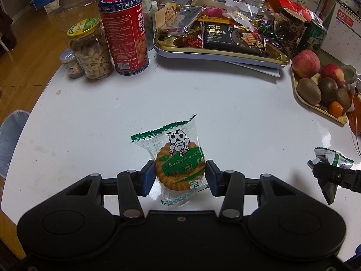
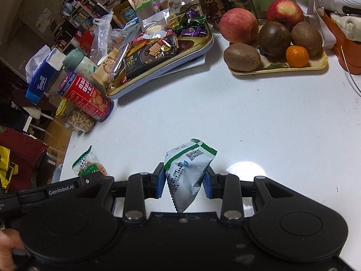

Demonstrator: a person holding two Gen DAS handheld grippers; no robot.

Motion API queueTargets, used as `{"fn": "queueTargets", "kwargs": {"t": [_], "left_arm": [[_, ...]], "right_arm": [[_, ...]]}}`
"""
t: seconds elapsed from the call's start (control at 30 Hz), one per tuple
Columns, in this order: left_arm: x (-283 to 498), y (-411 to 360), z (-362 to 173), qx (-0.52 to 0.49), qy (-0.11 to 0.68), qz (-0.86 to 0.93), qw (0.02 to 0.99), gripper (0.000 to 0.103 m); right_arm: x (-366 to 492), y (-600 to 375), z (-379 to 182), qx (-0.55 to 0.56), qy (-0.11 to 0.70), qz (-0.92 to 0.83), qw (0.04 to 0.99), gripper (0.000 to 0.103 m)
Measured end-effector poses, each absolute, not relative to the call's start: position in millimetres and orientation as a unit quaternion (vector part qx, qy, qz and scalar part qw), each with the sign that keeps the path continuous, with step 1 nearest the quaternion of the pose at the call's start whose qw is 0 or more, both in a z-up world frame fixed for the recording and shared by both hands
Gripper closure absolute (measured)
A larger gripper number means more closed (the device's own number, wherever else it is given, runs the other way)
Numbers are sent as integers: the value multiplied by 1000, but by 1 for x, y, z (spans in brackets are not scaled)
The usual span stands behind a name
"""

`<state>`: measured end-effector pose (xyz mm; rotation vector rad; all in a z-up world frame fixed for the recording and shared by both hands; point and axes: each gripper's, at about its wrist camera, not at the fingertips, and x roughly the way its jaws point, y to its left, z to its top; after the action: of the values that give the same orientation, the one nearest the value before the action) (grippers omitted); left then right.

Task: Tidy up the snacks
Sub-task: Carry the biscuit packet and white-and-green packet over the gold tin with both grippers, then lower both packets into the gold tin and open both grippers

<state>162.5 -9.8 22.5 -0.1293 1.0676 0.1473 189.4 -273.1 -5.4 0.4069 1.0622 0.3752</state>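
The left gripper [image 1: 180, 178] pinches a clear-wrapped round biscuit packet [image 1: 178, 160] between its blue pads, held above the near edge of the white tabletop [image 1: 203, 103]. The right gripper [image 2: 184, 181] pinches a white-and-green snack pouch [image 2: 188, 174], also over the near edge. A gold snack tray [image 1: 216, 53] sits at the tabletop's far edge, with a fruit tray [image 2: 279, 68] toward the far right corner.
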Motion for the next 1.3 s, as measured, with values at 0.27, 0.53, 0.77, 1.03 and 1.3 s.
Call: {"fn": "queueTargets", "kwargs": {"t": [0.27, 0.53, 0.77, 1.03, 1.3], "left_arm": [[144, -3, 35, -62, 502, 56, 861, 50], [95, 18, 80, -41, 475, 22, 879, 50], [24, 11, 88, -51, 479, -36, 876, 50], [-30, -18, 46, -58, 519, -80, 849, 50], [-57, -32, 18, -36, 546, -79, 833, 49]], "right_arm": [[161, -283, 1, 225, 488, 165, 827, 67], [112, -287, 18, 239, 473, 170, 831, 67], [37, -279, 46, 213, 453, 214, 839, 67], [-36, -275, 25, 181, 493, 236, 818, 67], [-66, -258, 14, 109, 524, 251, 807, 65]]}}
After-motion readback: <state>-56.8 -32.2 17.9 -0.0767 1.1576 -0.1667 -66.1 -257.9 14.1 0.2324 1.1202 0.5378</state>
